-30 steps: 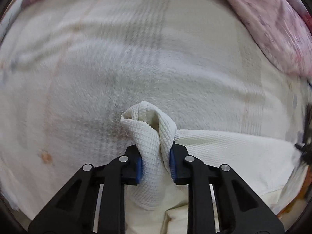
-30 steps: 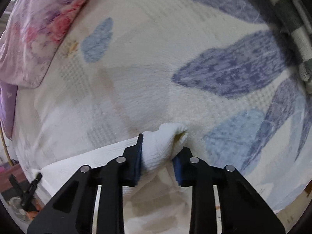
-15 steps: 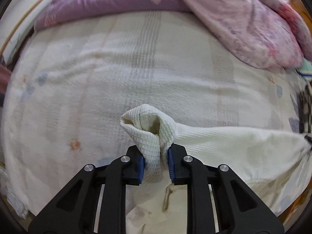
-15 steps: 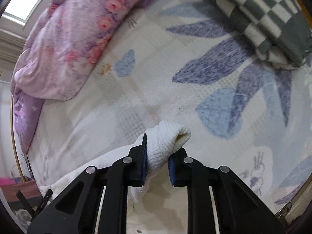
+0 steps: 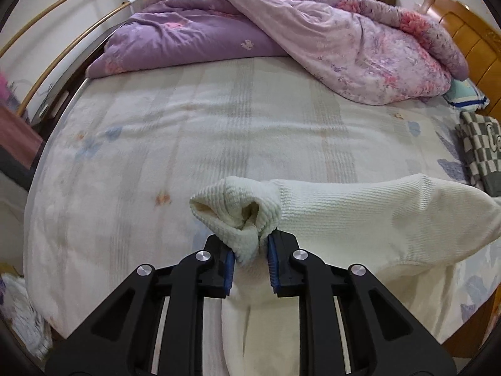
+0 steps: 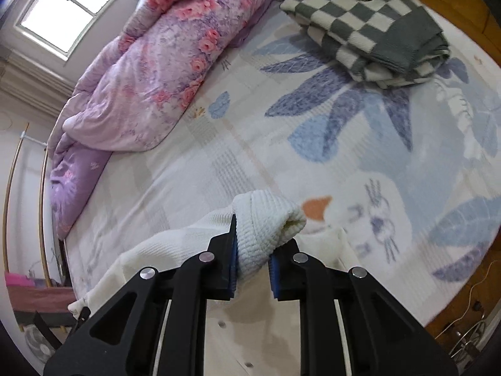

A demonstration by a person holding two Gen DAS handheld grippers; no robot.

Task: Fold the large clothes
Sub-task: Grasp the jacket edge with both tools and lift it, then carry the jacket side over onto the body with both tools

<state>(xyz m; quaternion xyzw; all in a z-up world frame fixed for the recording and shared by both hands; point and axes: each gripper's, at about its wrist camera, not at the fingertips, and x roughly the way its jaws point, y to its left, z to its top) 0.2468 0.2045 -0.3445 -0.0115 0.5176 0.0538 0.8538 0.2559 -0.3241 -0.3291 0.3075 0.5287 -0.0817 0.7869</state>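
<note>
Left tongs (image 5: 250, 261) clamped on a bunched corner of the cream knit garment (image 5: 369, 216); right tongs (image 6: 253, 258) clamped on another bunch of the same garment (image 6: 266, 222). The cloth hangs between them above the bed (image 5: 219, 119), its top edge stretched from one grip to the other. Quilt (image 5: 344, 37) heaped at the far side, checked blanket (image 6: 369, 22) folded near the headboard. Lower hem is out of view, so likely still trailing. To do this well: keep both grips level and taut, let the cloth hang straight, then lay it flat on the bare sheet.
</note>
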